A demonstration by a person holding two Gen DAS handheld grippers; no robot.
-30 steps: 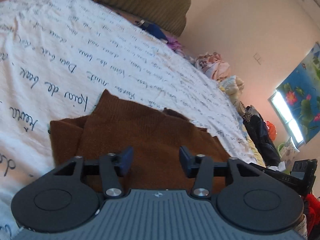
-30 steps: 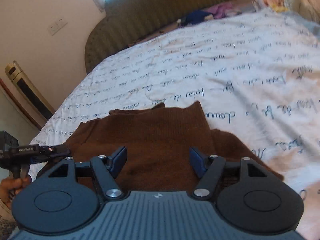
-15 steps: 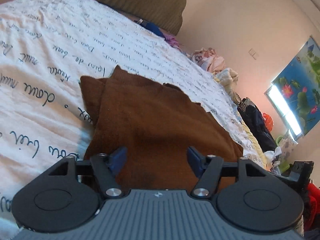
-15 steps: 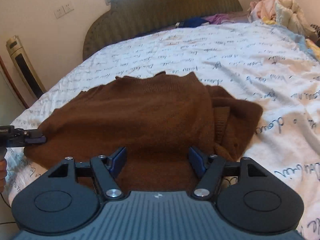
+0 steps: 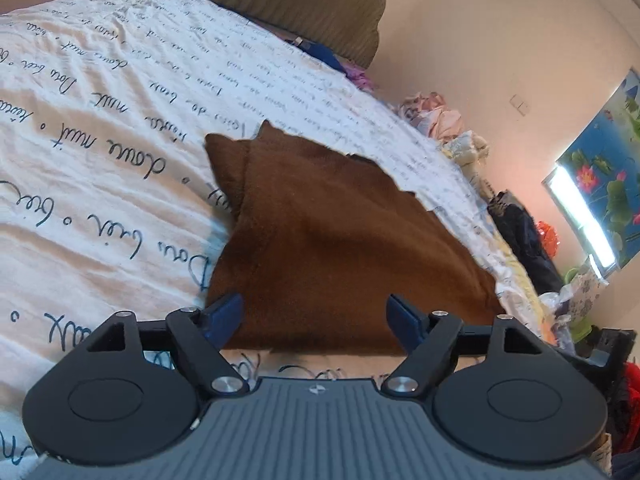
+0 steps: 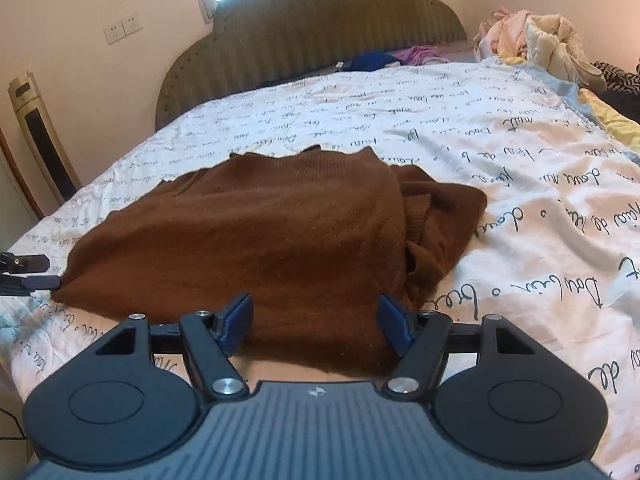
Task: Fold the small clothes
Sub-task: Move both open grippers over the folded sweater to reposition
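On a white bedspread (image 6: 460, 128) printed with dark handwriting lies a brown knit sweater (image 6: 248, 240), spread flat with one side doubled over itself so that a sleeve and a ribbed cuff bunch along its right edge in the right wrist view. Its near hem runs just in front of both grippers. The left gripper (image 5: 316, 316) hovers over the sweater's near edge with its jaws opening; the blue pads (image 5: 224, 316) stand well apart and only the flat cloth lies below and between them, unpinched. The right gripper (image 6: 316, 322) is likewise released, its pads spread wide above the hem and gripping nothing. In the right wrist view the left gripper's fingertips show at the far left, just beside the sweater's corner. Behind the bedspread rises an olive ribbed headboard (image 6: 312, 36), and a pile of loose pale clothes (image 6: 536, 40) sits at the far right of the bed.
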